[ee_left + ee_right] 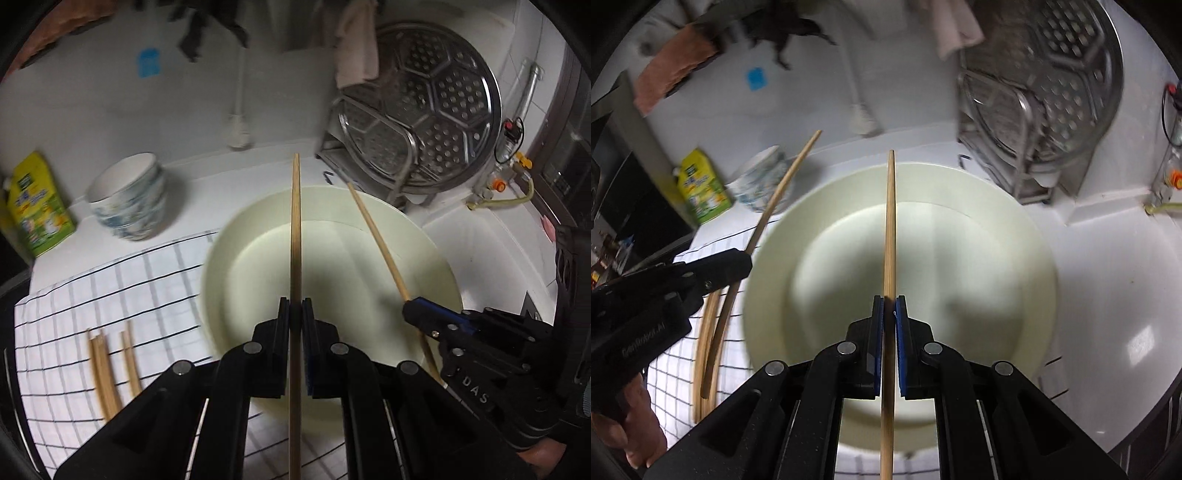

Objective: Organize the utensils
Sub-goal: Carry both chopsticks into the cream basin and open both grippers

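Wooden chopsticks, one pinched in each claw: my left gripper (295, 314) clamps a left chopstick (296, 229), my right gripper (889, 314) a right chopstick (889, 221), both running forward over the cream plate (424, 258). Only my left view shows "DAS" on the right claw; loose chopsticks (105, 373) lie on the checked cloth (110, 288).

Cream plate (369, 332) on checked cloth (110, 280), patterned bowl (129, 199), yellow pouch (37, 206), perforated steamer tray (436, 110).

Plate (258, 258) on checked cloth (110, 295), stacked bowls (129, 199) behind-left, steamer rack (424, 118) behind-right
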Action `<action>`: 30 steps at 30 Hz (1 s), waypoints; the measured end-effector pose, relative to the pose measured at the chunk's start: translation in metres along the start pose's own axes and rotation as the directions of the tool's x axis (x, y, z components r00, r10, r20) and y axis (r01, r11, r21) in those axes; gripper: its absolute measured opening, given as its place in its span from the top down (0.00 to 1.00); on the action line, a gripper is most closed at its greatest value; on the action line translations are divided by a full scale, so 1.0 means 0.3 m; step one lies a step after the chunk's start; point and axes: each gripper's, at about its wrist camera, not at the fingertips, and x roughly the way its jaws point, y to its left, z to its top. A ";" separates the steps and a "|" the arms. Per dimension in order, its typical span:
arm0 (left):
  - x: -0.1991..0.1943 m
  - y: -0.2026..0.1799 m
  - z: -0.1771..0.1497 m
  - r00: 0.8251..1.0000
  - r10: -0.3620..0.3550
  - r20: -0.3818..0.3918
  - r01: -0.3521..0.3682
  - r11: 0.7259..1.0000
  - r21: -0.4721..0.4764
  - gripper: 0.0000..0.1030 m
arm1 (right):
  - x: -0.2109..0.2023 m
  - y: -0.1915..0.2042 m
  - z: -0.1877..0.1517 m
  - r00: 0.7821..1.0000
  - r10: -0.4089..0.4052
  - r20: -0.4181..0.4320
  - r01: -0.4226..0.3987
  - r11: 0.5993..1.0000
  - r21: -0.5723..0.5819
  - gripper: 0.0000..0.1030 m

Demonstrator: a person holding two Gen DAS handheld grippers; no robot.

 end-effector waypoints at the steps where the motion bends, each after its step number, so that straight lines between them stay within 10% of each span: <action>1: 0.035 -0.019 0.008 1.000 0.003 -0.013 -0.003 1.000 0.005 0.93 | 0.014 -0.022 0.005 1.000 0.001 -0.007 -0.001 1.000 0.005 0.94; 14: 0.258 -0.074 0.024 0.988 0.071 -0.136 -0.071 0.997 0.011 0.92 | 0.171 -0.166 0.025 0.996 0.046 -0.071 -0.043 0.998 0.045 0.94; 16: 0.265 -0.070 0.028 0.985 0.095 -0.144 -0.096 0.995 0.002 0.80 | 0.168 -0.177 0.029 0.997 0.047 -0.064 -0.044 0.998 0.050 0.89; 19: 0.239 -0.054 0.030 0.987 0.115 -0.109 -0.118 0.993 -0.024 0.34 | 0.148 -0.191 0.035 0.998 0.052 -0.040 -0.049 0.997 0.059 0.69; 30: 0.081 0.002 -0.001 0.983 0.179 -0.045 -0.181 0.982 -0.049 0.26 | 0.067 -0.157 -0.005 0.998 0.044 -0.034 -0.042 0.998 0.050 0.53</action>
